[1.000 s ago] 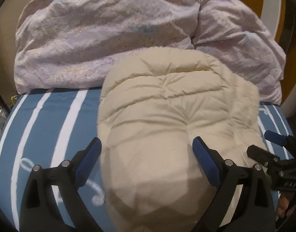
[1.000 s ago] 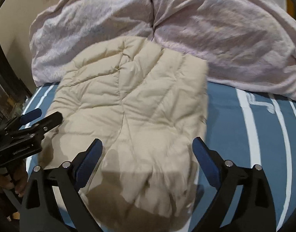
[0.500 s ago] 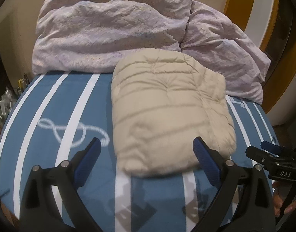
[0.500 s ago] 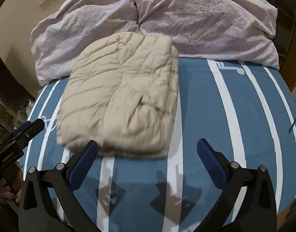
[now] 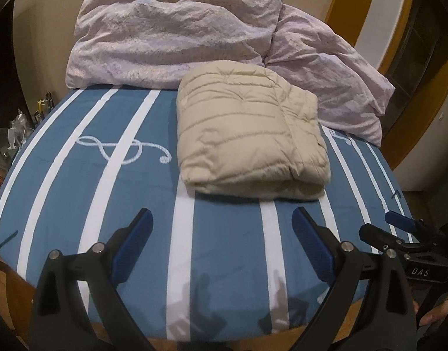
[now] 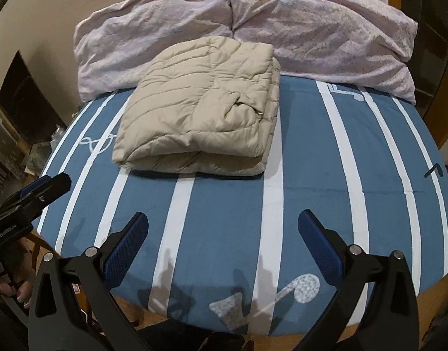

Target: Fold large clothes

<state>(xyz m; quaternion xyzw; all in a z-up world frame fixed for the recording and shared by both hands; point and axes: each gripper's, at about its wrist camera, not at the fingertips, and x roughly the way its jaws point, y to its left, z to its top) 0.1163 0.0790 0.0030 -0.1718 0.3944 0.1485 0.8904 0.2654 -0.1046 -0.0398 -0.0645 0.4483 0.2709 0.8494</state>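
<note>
On the left, the bed sheet (image 5: 77, 193) shows bare blue with white stripes and a looped white clef figure (image 5: 118, 150), nothing lying on it. The left tool (image 5: 221, 234) hangs low at the near edge of the bed, its blue-padded fingers (image 5: 133, 242) spread wide and empty, well apart from any cloth.

Towards the middle lies the task's thing: a beige quilted puffer jacket (image 5: 247, 134), folded into a thick, roughly square bundle. Its far edge touches the lilac duvet (image 5: 171, 35) heaped at the head of the bed. In the right wrist view the same jacket (image 6: 203, 111) shows its stacked layers along the near edge, with a small puckered crease near the right side of the top layer.

Further right, the sheet is bare again, apart from printed music notes (image 6: 300, 289). The right tool (image 6: 224, 234) also sits at the near edge with its pads far apart and nothing between them; in the left wrist view it shows at the right margin (image 5: 399, 231), held by a hand (image 5: 434, 316).

Judging from this, the folding of this garment looks finished: the bundle is compact, lies flat, and neither tool touches it. What remains, if anything, would be a tidy-up, pressing that crease flat or squaring the layered near edge, which calls for reaching forward again. Otherwise the next move is to fetch another garment; none shows in either view.
</note>
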